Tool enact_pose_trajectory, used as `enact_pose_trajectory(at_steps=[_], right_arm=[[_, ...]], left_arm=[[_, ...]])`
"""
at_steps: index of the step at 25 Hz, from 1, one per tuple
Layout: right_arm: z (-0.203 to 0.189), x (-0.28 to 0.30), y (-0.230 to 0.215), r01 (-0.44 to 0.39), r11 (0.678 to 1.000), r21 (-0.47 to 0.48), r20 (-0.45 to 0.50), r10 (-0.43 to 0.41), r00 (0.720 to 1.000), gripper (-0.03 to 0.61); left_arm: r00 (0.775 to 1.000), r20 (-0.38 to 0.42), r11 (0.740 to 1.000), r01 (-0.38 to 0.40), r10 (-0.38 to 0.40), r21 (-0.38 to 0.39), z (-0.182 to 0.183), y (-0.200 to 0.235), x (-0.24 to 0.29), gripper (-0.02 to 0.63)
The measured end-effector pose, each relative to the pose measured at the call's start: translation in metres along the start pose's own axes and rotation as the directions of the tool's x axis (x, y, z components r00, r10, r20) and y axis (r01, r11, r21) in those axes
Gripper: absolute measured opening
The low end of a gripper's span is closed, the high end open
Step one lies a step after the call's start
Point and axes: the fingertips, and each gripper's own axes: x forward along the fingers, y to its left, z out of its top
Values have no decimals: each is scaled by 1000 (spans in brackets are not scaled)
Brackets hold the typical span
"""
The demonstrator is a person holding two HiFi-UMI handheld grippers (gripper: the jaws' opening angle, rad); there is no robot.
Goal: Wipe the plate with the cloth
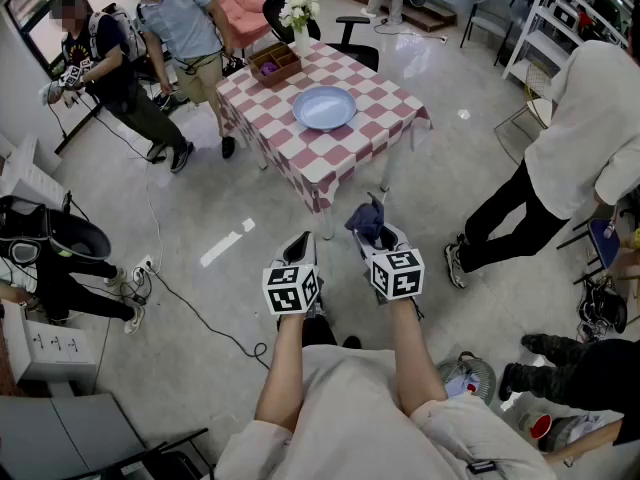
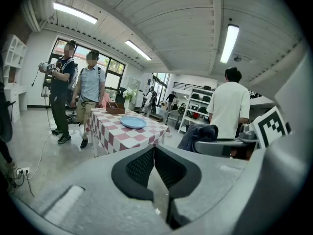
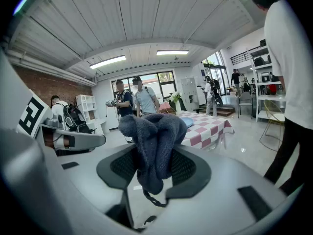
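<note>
Cloth (image 3: 151, 141) first: it is a dark blue knitted one, bunched up and pinched between the jaws of my right claw (image 3: 152, 169). Its long axis runs along the jaws. The thick bunch stands out past the tips, and a thinner tail with a small loop hangs back toward the claw's body. From the head view the bunch points at the near corner of the table (image 1: 300, 158), while the claw is held over the floor, short of that corner and apart from it.

My left claw (image 2: 154, 150) has its jaws pressed together with nothing between them. It is held just beside the right one and points the same way.

The plate (image 1: 324, 108) is pale blue and round, lying flat with its open side up near the middle of the table. It looks empty. The table is draped in a red-and-white checked tablecloth and stands cornerwise to me.

A wooden box (image 1: 273, 63) sits by the table's far left edge with something purple in it. A vase (image 1: 302, 36) at the far corner holds white flowers.

Several people stand around on the floor. The nearest, in a white top (image 1: 585, 128), is to my right.
</note>
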Motion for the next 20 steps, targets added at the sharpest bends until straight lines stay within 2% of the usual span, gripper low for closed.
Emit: enact_pose_trajectory(at_steps=[7,13,20], right_arm=[[1,1,-9,-1,1000,-5,-2,1,1000,179],[8,10,-29,13,1000,8,4,-13,1000,179],[34,47,-51,-7,1000,-9,28,7,1000,181]], left_arm=[[1000,2,1000,0,0,0,5,-3,10,11],[1000,-28,999,16,-15,32,3,-7,28,11],[1000,-2,999,21,-21,26,32,13,81,11]])
